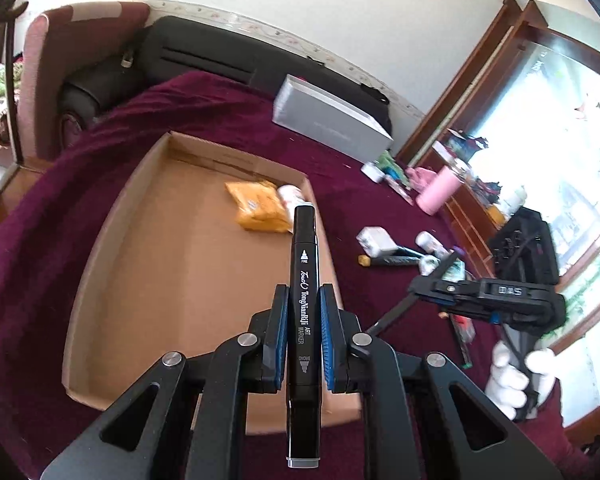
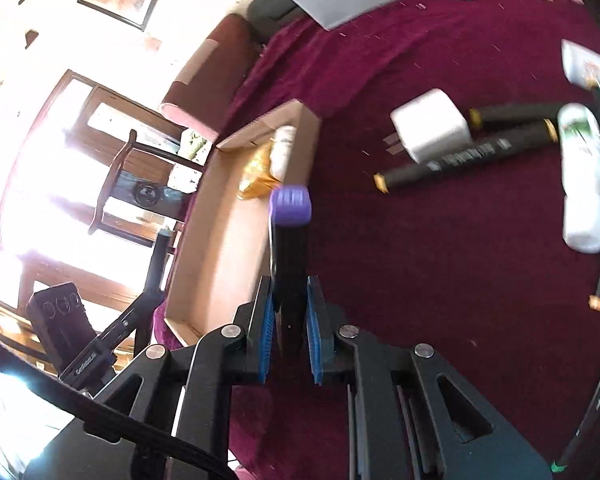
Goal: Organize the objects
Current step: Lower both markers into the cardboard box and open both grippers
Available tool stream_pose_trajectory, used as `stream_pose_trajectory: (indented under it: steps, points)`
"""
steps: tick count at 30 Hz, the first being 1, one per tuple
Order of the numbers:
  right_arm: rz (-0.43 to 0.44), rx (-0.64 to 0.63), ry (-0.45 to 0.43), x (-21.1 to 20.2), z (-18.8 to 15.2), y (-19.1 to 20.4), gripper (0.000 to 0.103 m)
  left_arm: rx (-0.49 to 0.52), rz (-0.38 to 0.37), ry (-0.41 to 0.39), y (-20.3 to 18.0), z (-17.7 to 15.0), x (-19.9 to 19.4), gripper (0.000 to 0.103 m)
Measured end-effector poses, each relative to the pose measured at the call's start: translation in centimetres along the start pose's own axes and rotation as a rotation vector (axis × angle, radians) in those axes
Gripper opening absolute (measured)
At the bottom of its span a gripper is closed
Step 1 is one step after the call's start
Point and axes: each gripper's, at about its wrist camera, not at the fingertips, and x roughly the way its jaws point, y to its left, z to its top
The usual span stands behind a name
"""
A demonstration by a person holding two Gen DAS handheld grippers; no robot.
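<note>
Black marker (image 1: 305, 320) pinched between left fingers (image 1: 327, 336) — purple-capped marker (image 2: 290, 248) between right fingers (image 2: 314, 336)

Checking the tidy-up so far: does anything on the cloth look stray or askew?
Yes. Two black markers lie crossed beside a white plug adapter, with a white tube nearby, all loose outside the cardboard tray. The tray holds only a yellow packet and another white item.
</note>
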Motion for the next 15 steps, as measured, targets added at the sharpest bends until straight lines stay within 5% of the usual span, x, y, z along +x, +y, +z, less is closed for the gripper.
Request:
stream_pose_trajectory:
  steps: [8,15]
  points:
    - [-0.056,-0.094,0.008,3.4,2.7,4.8,0.015,0.014,0.095,-0.027,2.9,3.6,1.1,0.012]
    - [-0.076,-0.098,0.084,9.3,5.7,6.4,0.013,-0.028,0.163,0.033,6.8,7.2,5.1,0.012]
